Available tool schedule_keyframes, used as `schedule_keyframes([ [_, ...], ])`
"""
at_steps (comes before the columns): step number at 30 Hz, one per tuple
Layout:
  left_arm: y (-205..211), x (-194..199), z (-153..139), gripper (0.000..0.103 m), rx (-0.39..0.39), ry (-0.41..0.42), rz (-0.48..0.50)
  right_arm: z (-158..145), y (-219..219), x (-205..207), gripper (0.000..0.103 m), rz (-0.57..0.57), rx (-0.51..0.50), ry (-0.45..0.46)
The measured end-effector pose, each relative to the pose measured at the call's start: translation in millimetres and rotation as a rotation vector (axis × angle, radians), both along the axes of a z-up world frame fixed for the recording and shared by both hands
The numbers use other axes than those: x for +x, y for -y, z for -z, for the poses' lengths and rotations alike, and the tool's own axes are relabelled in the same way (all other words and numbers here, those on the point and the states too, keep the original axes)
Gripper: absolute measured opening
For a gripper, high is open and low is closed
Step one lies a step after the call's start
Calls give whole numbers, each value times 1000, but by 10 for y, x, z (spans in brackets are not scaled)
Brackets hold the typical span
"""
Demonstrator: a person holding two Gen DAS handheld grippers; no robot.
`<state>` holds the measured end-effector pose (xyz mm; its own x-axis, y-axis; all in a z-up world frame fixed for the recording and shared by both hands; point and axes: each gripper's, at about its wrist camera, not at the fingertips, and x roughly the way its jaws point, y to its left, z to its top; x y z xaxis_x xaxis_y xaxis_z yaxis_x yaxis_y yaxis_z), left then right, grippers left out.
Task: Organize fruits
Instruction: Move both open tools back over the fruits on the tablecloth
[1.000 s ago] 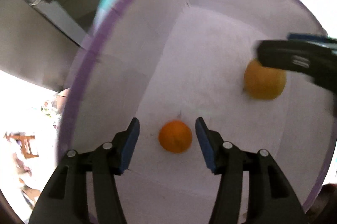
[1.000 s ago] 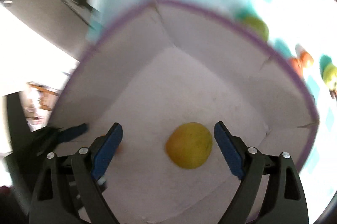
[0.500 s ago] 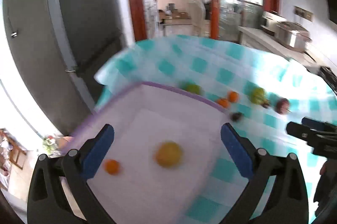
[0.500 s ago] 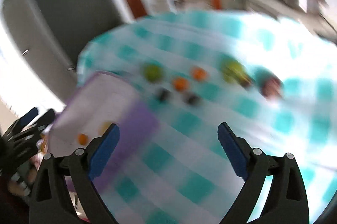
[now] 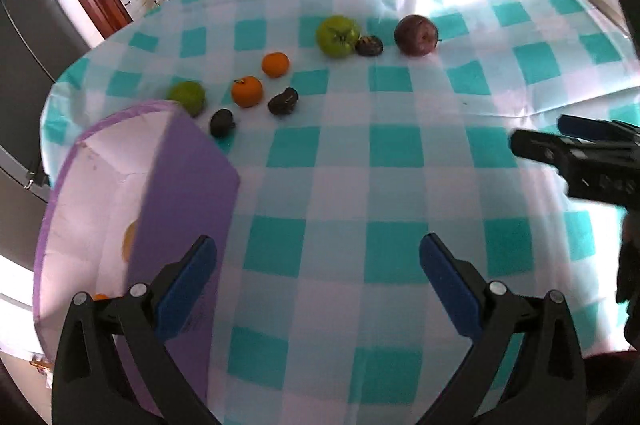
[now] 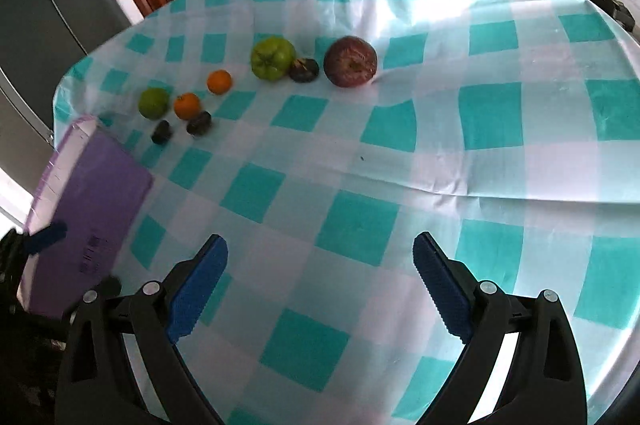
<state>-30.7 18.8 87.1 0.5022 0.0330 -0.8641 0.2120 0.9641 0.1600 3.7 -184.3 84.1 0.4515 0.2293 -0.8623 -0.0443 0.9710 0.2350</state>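
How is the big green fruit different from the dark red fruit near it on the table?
Colour: the big green fruit is bright green, while the dark red fruit is deep maroon with faint streaks.
Shape: the green one looks lobed and ribbed; the red one is smoothly round.
Neighbours: the green one touches, or nearly touches, a small dark fruit; the red one stands slightly apart from it.
Both rest on the checked tablecloth and look similar in size.

Yellow fruit [image 5: 129,244] half-hidden behind box wall [image 5: 180,201]
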Motion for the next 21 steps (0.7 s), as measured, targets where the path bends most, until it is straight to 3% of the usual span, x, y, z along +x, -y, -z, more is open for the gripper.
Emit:
schedule_keyframes([
  [6, 97, 478, 351, 101, 8, 37, 13, 150, 57, 365, 89, -1, -81, -14],
  [8, 102, 649, 441, 101, 1, 56, 9, 240, 22, 571, 84, -1, -108, -19],
  [14, -2, 1118, 723, 101, -44, 59, -96, 557, -158, 1113, 79, 31, -171, -32],
  [21, -96, 1557, 941, 87, -72, 48, -144, 772, -221, 1506, 78, 30, -240, -13],
])
